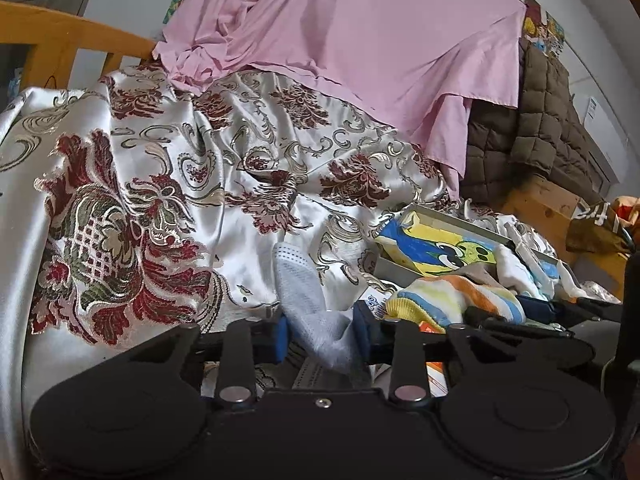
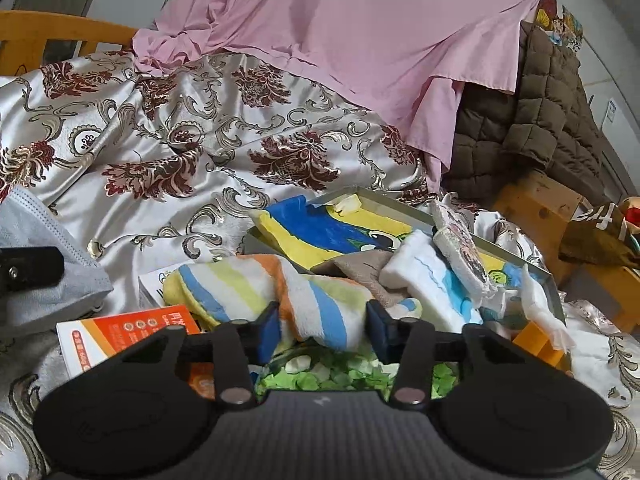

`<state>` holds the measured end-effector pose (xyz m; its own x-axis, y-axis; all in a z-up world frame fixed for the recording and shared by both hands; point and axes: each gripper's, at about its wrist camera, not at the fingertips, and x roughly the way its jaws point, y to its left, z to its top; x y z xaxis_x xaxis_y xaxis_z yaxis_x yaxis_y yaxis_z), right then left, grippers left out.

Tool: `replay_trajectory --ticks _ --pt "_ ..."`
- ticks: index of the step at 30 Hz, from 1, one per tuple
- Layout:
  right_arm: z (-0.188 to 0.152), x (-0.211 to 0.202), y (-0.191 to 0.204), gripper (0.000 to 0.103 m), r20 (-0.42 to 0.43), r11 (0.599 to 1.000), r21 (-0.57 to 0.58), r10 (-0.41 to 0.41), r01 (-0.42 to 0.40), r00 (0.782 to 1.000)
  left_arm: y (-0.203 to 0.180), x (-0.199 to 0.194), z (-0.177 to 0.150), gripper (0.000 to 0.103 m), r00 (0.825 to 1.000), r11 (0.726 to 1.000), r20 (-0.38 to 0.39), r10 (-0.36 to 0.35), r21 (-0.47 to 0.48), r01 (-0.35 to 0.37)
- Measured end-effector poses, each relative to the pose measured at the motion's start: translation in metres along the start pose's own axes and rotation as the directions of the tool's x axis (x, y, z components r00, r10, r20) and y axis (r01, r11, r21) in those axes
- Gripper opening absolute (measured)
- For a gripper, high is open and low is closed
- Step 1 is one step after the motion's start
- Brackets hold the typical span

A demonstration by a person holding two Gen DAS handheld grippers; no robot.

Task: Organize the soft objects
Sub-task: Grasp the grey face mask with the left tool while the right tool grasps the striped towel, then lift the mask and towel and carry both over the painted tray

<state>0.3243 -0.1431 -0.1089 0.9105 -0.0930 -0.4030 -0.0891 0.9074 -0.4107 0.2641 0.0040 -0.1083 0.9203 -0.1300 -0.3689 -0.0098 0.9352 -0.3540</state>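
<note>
My left gripper [image 1: 320,334] is shut on a pale grey sock [image 1: 308,300] that stands up between its blue pads, over the floral satin bedspread [image 1: 160,184]. The same sock [image 2: 48,276] shows at the left edge of the right wrist view. My right gripper [image 2: 324,330] is shut on a fluffy cloth striped in orange, blue and yellow [image 2: 280,292]; this striped cloth [image 1: 452,300] lies just right of the left gripper. Behind it a shallow grey box [image 2: 400,200] holds a yellow and blue cartoon cloth [image 2: 332,232] and a folded white and blue cloth [image 2: 432,276].
An orange carton [image 2: 120,336] lies left of the right gripper, and a green and white patterned thing [image 2: 340,376] sits under it. A pink sheet [image 1: 360,32] and a brown quilted jacket [image 1: 540,120] are draped behind. A wooden bed rail [image 1: 60,28] is at far left, wooden blocks [image 2: 536,204] at right.
</note>
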Motion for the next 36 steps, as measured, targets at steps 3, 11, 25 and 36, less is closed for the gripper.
replay_trajectory --ticks 3,11,25,36 --pt "0.000 -0.001 0.000 0.039 0.006 1.000 -0.004 -0.004 0.004 1.000 -0.001 0.000 0.000 0.020 1.000 1.000 -0.004 0.000 0.007 0.000" --pt "0.001 -0.006 -0.001 0.025 0.026 1.000 0.007 0.016 -0.016 1.000 -0.001 0.000 -0.001 0.015 1.000 1.000 -0.008 -0.006 0.011 0.006" --pt "0.005 -0.026 0.018 0.022 0.096 0.991 -0.066 0.125 -0.119 0.987 -0.003 0.000 -0.001 0.014 1.000 1.000 -0.010 0.002 0.010 -0.002" --pt "0.009 -0.032 0.017 0.022 0.127 0.988 -0.071 0.146 -0.138 0.981 -0.004 0.001 0.000 0.013 1.000 1.000 0.004 0.011 -0.004 -0.011"
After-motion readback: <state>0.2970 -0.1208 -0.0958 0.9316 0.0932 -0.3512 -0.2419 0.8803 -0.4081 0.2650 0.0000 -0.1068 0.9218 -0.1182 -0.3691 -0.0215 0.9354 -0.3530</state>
